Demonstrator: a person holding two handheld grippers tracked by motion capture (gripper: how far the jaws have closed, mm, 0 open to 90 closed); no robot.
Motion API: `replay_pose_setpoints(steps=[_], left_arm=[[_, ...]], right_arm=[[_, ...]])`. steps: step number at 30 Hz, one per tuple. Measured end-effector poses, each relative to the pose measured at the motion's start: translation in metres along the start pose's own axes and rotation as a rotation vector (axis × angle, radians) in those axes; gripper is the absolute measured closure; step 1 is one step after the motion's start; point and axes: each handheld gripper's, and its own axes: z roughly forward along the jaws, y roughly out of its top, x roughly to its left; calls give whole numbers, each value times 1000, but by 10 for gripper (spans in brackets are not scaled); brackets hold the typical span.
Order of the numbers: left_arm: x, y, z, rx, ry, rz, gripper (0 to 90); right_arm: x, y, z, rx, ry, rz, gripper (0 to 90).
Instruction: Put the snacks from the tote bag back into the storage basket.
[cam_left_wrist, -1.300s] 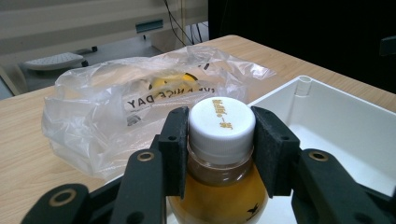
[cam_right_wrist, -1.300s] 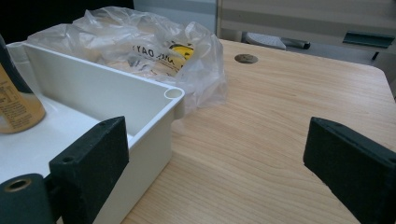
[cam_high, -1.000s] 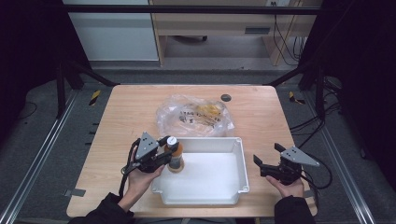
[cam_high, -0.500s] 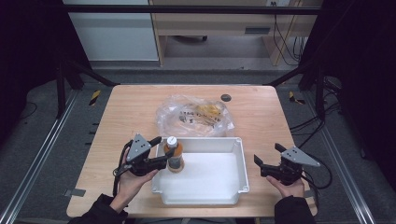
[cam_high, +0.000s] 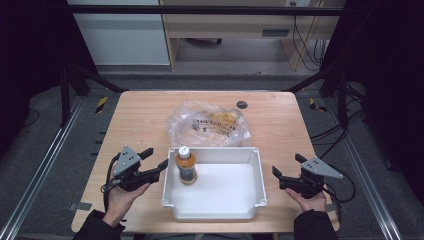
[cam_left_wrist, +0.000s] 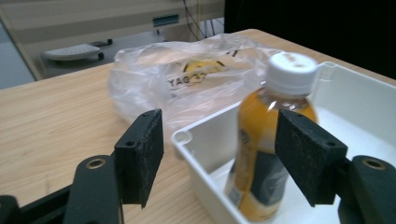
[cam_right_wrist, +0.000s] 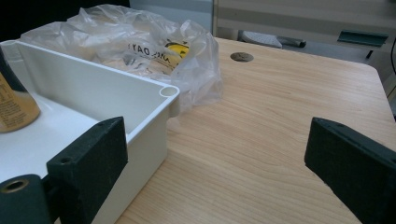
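An orange-drink bottle (cam_high: 186, 166) with a white cap stands upright in the far left corner of the white tray (cam_high: 215, 150). My left gripper (cam_high: 155, 158) is open just outside the tray's left wall, level with the bottle and not touching it. In the left gripper view the bottle (cam_left_wrist: 266, 158) stands beyond the parted jaws of the left gripper (cam_left_wrist: 224, 158), behind the tray's corner (cam_left_wrist: 182, 137). My right gripper (cam_high: 287, 165) is open and holds nothing, to the right of the tray above the table. The right gripper view shows the right gripper (cam_right_wrist: 219, 163) beside the tray's wall (cam_right_wrist: 93, 74).
A crumpled clear plastic bag (cam_high: 210, 124) with yellow contents lies right behind the tray. A dark round hole (cam_high: 242, 104) sits in the wooden table (cam_high: 140, 115) near its far edge. Bare wood lies left and right of the tray.
My left gripper opened, let go of the bottle and drew back left, out over the tray's left wall. The bottle now stands alone in the tray. The right gripper stayed put.
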Motion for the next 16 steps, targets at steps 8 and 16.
replay_pose_setpoints(steps=[8, 16], left_arm=[[21, -20, 0, 35, 58, -20, 354], [36, -32, 5, 71, 116, -27, 361]], right_arm=[[-1, 0, 1, 13, -8, -6, 62], [-1, -1, 1, 31, -18, -10, 63]])
